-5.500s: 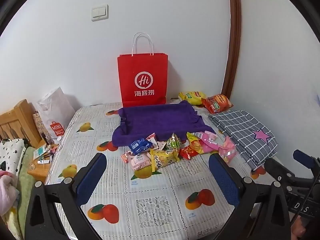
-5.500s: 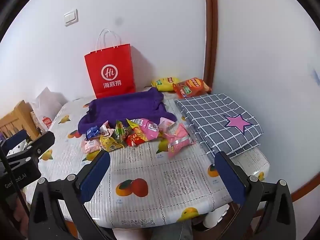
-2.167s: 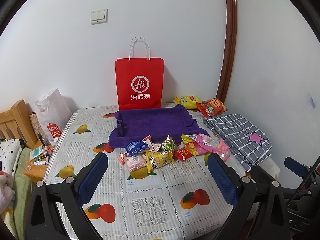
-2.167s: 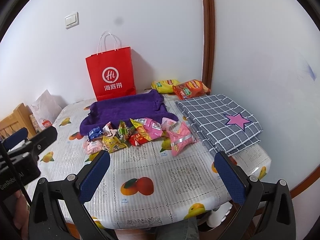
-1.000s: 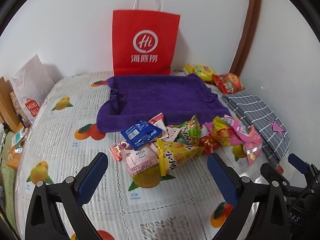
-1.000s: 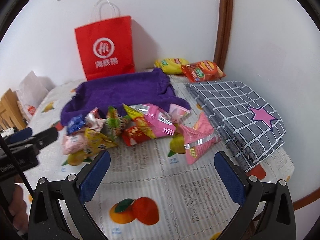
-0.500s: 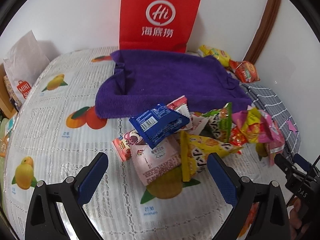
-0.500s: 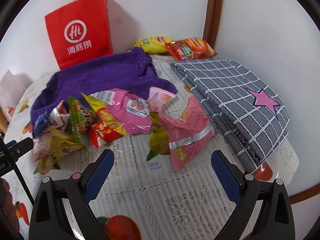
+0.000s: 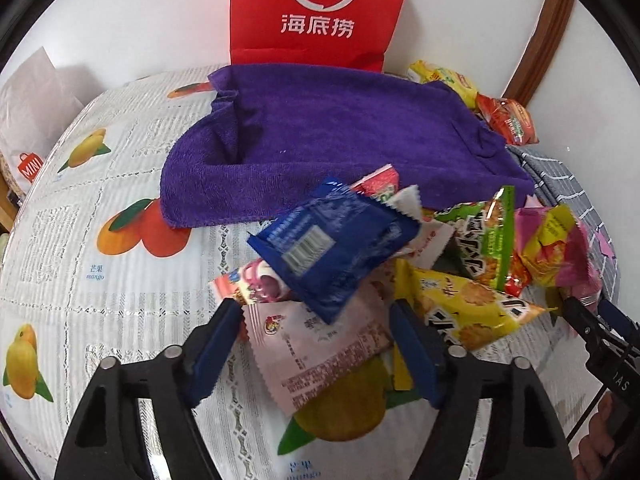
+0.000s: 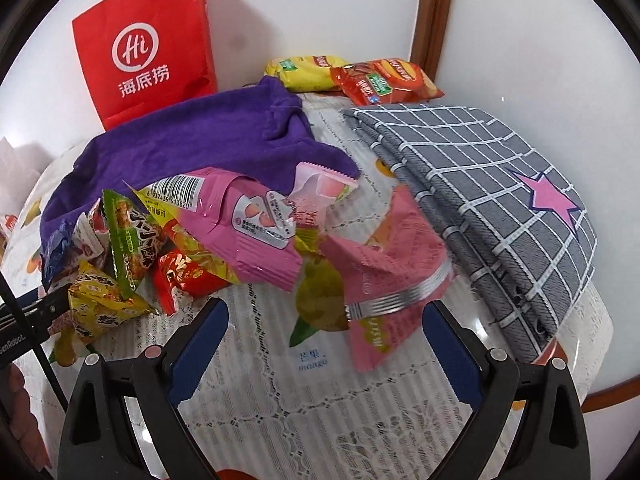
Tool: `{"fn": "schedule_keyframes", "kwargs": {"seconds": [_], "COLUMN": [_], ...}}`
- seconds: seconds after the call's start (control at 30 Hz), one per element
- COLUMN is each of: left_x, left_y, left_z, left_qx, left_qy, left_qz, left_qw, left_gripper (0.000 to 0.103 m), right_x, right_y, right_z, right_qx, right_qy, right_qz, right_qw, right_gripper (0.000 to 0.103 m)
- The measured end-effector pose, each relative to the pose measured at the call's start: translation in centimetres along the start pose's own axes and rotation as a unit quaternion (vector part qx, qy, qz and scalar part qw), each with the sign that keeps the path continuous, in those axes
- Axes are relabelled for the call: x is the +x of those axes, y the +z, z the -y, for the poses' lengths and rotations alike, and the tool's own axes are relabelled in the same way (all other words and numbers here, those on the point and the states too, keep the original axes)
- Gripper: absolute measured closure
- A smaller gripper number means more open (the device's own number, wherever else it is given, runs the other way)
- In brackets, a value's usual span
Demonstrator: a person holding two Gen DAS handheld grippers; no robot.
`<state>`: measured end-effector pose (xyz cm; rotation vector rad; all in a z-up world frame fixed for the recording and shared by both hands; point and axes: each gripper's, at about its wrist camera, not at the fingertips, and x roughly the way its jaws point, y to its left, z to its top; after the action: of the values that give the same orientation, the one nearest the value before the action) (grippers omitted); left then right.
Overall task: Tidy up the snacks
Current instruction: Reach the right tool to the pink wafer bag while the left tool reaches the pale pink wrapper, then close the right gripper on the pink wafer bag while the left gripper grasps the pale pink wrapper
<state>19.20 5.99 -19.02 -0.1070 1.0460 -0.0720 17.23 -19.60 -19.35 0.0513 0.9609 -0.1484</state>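
**Left wrist view: tongs closing around a pale pink packet**

Left wrist view shows a heap of roughly ten snack packets on the fruit-print tablecloth (image 9: 120, 320); the overlap prevents an exact count. Two more, one yellow bag (image 10: 304, 70) and one red bag (image 10: 384, 80), lie apart by the wall. One purple towel (image 9: 340, 132) lies spread beyond the heap with nothing on its middle, and one red paper bag (image 9: 320, 12) stands behind it, contents unseen. One folded grey checked cloth (image 10: 480, 184) lies beside the right tongs' far finger.

The left gripper (image 9: 316, 332) is closing; the pale pink packet (image 9: 320, 352) lies between its fingers, not yet pinched, with a blue packet (image 9: 332, 240) just ahead. The right gripper (image 10: 326, 320) stands released and wide, a pink pouch (image 10: 392, 272) lying between and just beyond its tips, untouched.
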Motion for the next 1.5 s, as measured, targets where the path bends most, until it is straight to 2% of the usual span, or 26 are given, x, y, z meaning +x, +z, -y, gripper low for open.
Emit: {"fn": "schedule_keyframes", "kwargs": {"seconds": [0.07,0.13,0.17,0.23,0.33,0.4,0.43,0.5,0.53,0.73,0.87,1.07,1.1,1.13,1.17,1.33,1.5], "left_x": [0.1,0.1,0.0,-0.4,-1.3,-1.8,-2.0,-2.2,-2.4,-3.3,-3.8,-4.1,-4.2,-4.0,-4.0,-3.3,-2.2], "left_y": [0.0,0.1,0.0,-0.1,-0.3,-0.4,-0.5,-0.9,-1.1,-2.2,-3.0,-3.0,-2.8,-2.5,-2.3,-0.9,-1.2], "left_z": [0.1,0.0,-0.1,-0.4,-1.3,-1.9,-2.2,-2.8,-3.1,-5.2,-6.0,-5.6,-5.2,-4.7,-4.3,-3.1,-2.9], "left_qx": [0.008,0.013,0.012,0.009,0.004,0.001,-0.001,-0.006,-0.009,-0.032,-0.031,-0.02,-0.009,0.001,0.008,0.038,0.047], "left_qy": [0.009,0.005,0.0,-0.009,-0.024,-0.034,-0.039,-0.044,-0.046,-0.055,-0.046,-0.043,-0.043,-0.043,-0.039,-0.001,-0.025], "left_qz": [0.002,0.003,0.002,0.004,0.004,0.003,0.002,0.001,0.001,-0.001,0.001,0.003,0.004,0.005,0.01,0.018,-0.01], "left_qw": [0.9999,0.9999,0.9999,0.9999,0.9997,0.9994,0.9992,0.999,0.9989,0.998,0.9985,0.9989,0.999,0.9991,0.9991,0.9991,0.9986], "left_gripper": [0.038,0.047,0.048,0.056,0.068,0.071,0.072,0.072,0.072,0.073,0.073,0.072,0.063,0.048,0.045,0.044,0.044], "right_x": [0.4,0.8,1.0,1.3,1.5,1.4,1.3,1.1,1.0,-0.5,-1.4,-1.7,-1.7,-1.6,-1.6,-1.6,-1.6], "right_y": [0.1,0.1,0.1,-0.1,-0.4,-0.7,-0.9,-1.2,-1.3,-1.6,-1.7,-2.1,-2.1,-2.2,-2.1,-2.1,-2.2], "right_z": [-0.2,-0.4,-0.6,-0.9,-1.2,-1.2,-1.2,-1.1,-0.9,0.2,0.9,1.7,1.9,2.2,2.4,3.5,4.1], "right_qx": [0.003,0.009,0.009,0.006,0.001,0.0,0.0,-0.001,-0.001,0.007,0.008,0.006,0.007,0.01,0.013,0.028,0.03], "right_qy": [-0.003,-0.003,-0.001,0.002,0.011,0.018,0.022,0.029,0.032,0.046,0.049,0.058,0.057,0.057,0.057,0.057,0.053], "right_qz": [0.0,0.001,0.001,-0.002,-0.007,-0.007,-0.006,-0.007,-0.007,0.003,0.013,0.014,0.014,0.014,0.014,0.012,0.014], "right_qw": [1.0,1.0,1.0,1.0,1.0,1.0,1.0,1.0,0.999,0.999,0.999,0.998,0.998,0.998,0.998,0.998,0.998], "right_gripper": [0.006,0.006,0.008,0.013,0.027,0.039,0.041,0.049,0.049,0.049,0.044,0.044,0.044,0.044,0.044,0.044,0.044]}}
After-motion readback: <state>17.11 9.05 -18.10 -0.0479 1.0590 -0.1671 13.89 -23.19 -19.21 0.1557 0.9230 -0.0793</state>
